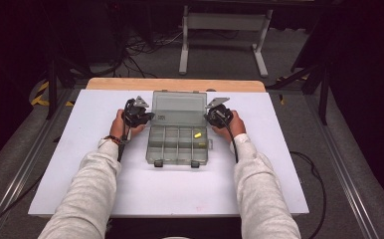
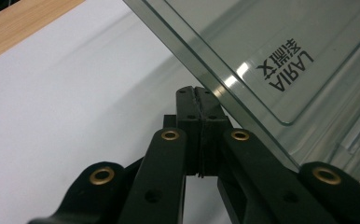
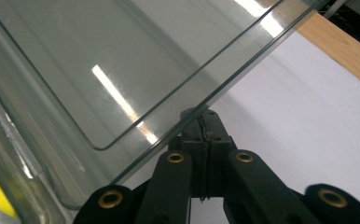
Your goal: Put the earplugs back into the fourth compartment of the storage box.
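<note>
On the white board [image 1: 259,189] sits the clear box [image 1: 177,147], its lid [image 1: 179,107] raised. My left claw [image 2: 198,95] and right claw [image 3: 202,122], both pressed together and empty, flank the lid's side edges. The lid looks light, stiff and slick; I'd push at its edges.

Clear organizer box [image 1: 178,139] on white tabletop [image 1: 180,191]

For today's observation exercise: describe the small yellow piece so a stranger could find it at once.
On the white board lies a clear plastic organiser box, its lid raised at the far side. Look in the tray's far row, the second compartment from the right: the yellow piece lies there. It is the one bright thing in the grey tray.
</note>
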Available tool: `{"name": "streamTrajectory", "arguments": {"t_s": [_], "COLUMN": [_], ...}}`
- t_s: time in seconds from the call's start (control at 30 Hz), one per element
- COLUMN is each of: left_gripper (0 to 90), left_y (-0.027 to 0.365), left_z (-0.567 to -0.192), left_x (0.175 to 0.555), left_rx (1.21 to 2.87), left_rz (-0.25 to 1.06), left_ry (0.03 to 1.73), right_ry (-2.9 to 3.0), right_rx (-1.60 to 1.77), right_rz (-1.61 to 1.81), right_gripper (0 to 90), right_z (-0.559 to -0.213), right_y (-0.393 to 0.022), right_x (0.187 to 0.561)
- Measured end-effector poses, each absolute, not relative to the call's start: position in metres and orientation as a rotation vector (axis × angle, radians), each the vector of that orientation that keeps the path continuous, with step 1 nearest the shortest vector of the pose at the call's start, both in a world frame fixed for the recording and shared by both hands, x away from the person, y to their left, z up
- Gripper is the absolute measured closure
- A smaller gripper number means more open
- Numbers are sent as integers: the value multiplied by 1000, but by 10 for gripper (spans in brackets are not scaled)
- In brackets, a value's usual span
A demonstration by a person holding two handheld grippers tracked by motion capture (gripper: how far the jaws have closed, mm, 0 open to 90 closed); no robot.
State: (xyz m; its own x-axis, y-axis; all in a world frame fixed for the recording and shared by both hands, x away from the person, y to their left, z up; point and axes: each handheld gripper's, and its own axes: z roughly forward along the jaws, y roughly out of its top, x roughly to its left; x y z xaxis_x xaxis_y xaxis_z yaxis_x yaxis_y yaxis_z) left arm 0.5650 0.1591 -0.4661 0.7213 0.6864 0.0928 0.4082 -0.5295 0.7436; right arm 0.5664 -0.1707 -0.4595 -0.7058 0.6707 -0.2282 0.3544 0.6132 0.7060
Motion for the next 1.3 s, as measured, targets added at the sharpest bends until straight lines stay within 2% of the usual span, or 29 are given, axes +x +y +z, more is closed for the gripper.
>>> {"name": "streamTrajectory", "arguments": {"t_s": [0.57, 1.3], "left_gripper": [895, 895], "left_y": [159, 158], "left_z": [-442, -392], "left_x": [563, 538], "left_rx": [2071, 1982], "left_rz": [589, 682], "left_ry": [810, 773], "right_ry": [2212, 2033], "right_rx": [776, 711], "right_rz": [1017, 1088], "right_gripper": [900, 900], "right_z": [-440, -399], "right_y": [-173, -171], "right_x": [558, 529]}}
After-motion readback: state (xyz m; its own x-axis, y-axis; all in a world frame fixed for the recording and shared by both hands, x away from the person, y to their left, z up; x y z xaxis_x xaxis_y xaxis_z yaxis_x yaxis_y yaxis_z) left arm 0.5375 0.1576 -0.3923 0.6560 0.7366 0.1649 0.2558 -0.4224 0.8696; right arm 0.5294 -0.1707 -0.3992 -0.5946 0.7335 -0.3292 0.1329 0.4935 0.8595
